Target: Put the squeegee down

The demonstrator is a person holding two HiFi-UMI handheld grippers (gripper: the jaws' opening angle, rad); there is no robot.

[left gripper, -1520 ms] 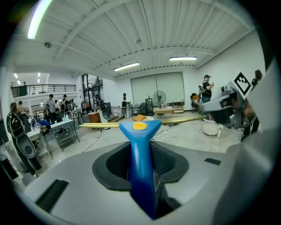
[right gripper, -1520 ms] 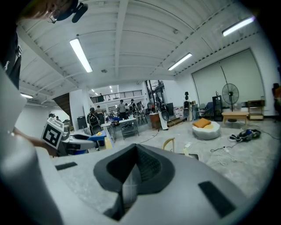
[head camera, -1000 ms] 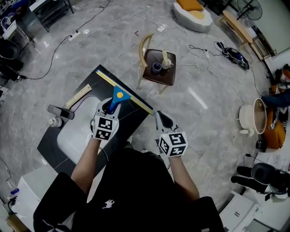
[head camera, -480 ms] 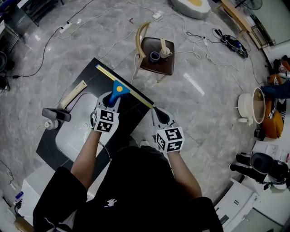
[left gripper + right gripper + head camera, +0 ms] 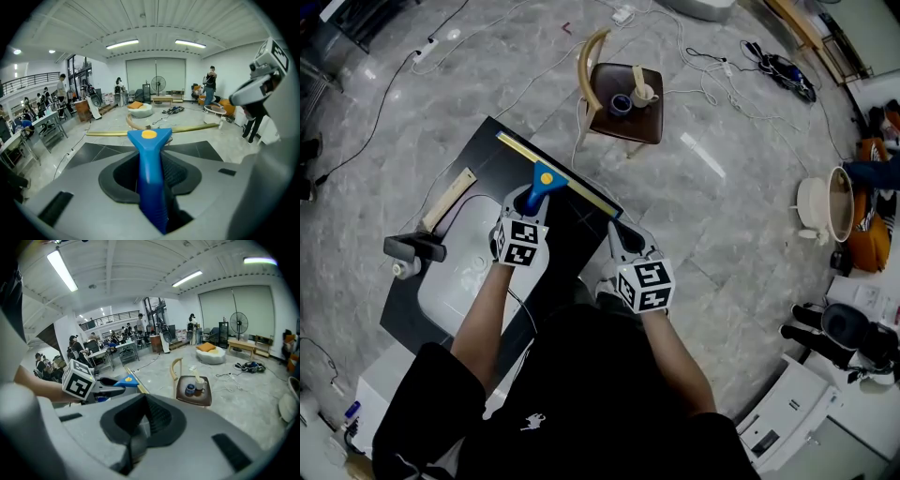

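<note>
Holding the squeegee [image 5: 546,178] over the black counter [image 5: 486,152], the left gripper [image 5: 528,200] has its jaws clamped on the ribbed blue plastic handle, so I judge the put-down step is not yet finished. The tool is T-shaped: a flared blue neck with 1 round yellow button, then a long, thin, yellow-edged blade lying crosswise near the counter's far edge. Whether the blade touches the surface I cannot tell. The counter looks smooth, dark and glossy, with a white rounded sink [image 5: 464,272] set into its left part. The next move probably calls for lowering the tool until it lies flat, then parting the jaws. The right gripper [image 5: 622,234] hovers at the counter's right edge, jaws pressed together on nothing.
</note>
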